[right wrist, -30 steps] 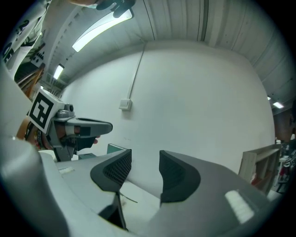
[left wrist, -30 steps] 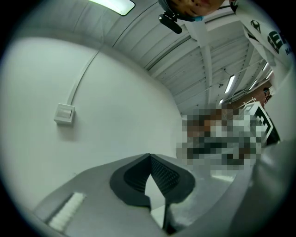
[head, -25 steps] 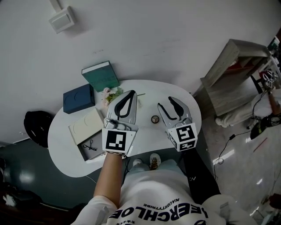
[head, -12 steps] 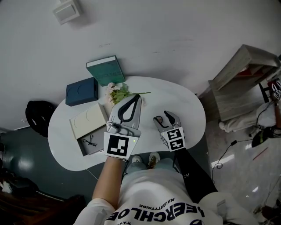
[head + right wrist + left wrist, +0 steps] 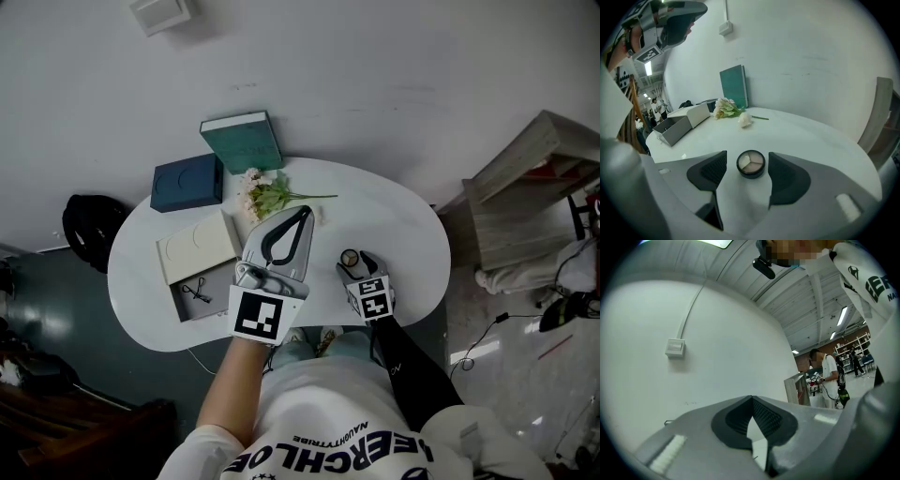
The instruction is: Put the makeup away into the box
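makeup (image 5: 751, 164) lies at 12 o'clock inside the right gripper (image 5: 747, 169), jaws spread; an off-centre squeeze could skid it away.

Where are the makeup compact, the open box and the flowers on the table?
makeup compact (image 5: 751, 163): right gripper view, centre of its round pan.
open box (image 5: 678, 132): right gripper view, the grey drawer's side wall.
flowers (image 5: 266, 196): head view, the green leaves.

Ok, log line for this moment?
step: pre-grasp | right gripper: open, straddling makeup compact on table | left gripper: shut, empty, raised | box: open, compact not yet inside
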### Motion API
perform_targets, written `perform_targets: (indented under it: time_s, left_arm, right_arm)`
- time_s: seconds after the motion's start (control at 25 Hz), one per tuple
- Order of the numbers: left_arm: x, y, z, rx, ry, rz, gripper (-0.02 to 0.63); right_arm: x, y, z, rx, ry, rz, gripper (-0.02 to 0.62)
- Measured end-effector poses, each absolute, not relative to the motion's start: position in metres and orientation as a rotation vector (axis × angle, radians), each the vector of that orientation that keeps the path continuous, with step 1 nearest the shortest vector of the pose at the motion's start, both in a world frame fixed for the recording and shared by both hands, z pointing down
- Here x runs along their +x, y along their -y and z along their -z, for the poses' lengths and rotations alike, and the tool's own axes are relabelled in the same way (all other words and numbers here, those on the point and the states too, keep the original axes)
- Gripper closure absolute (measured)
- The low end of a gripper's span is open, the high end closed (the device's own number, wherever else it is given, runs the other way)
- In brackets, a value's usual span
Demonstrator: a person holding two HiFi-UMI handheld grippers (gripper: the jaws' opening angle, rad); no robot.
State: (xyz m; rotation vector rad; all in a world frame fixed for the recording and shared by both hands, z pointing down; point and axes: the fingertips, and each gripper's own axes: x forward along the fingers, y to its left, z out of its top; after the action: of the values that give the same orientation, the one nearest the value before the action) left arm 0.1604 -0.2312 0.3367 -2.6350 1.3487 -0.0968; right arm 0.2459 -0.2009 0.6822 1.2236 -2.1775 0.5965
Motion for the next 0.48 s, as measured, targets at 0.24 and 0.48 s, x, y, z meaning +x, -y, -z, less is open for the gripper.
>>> perform_targets:
  time_s: [0.24,0.48]
  left_arm:
    - [0.148,0.233,-0.34,-2.617,-1.408,0.111,0.603]
    - [0.144,0.229,-0.345,-2.603,-1.422,0.13,0.603]
  right_arm:
    - [0.247,0.204,-0.7,1.2,2.105,-0.607,0.283]
    - [0.25,0.205,-0.704,1.16,2.09,-0.563,0.356]
